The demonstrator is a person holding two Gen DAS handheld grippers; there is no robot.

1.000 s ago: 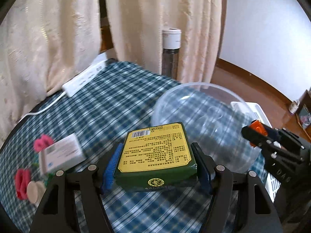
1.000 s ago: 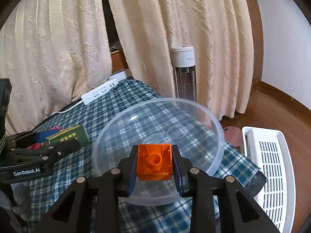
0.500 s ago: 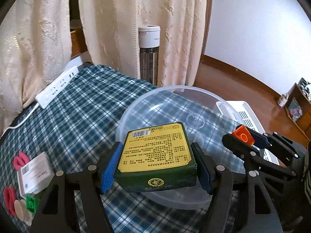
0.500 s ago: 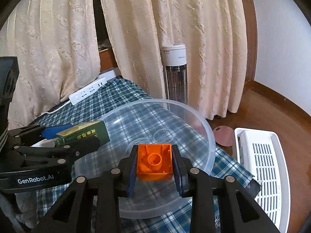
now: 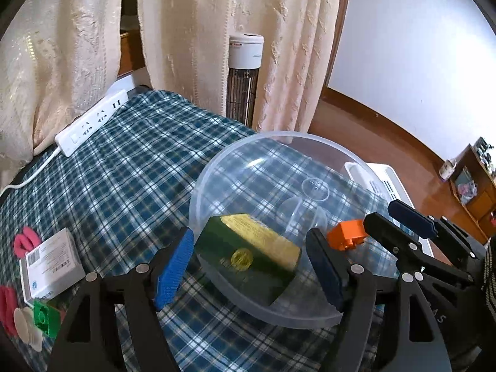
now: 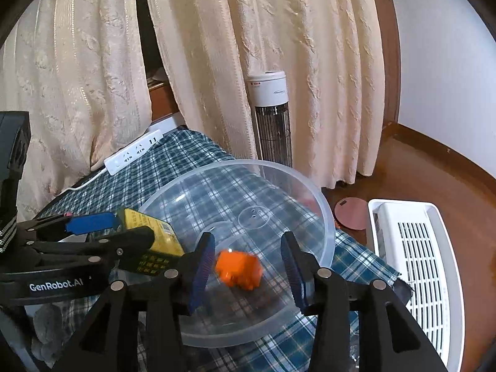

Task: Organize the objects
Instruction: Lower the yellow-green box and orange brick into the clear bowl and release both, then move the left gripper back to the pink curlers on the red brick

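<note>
Orange block (image 6: pixel 238 269), blurred, perhaps falling between opening right tongs (image 6: pixel 249 268).

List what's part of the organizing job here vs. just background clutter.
In play:
- clear bowl
- green box, dropping into the bowl as the left gripper jaws open
- orange brick, free between the opening right gripper jaws
- white carton, green brick, on the cloth

Lying about:
- power strip
- tower heater
- curtains
- white basket
</note>
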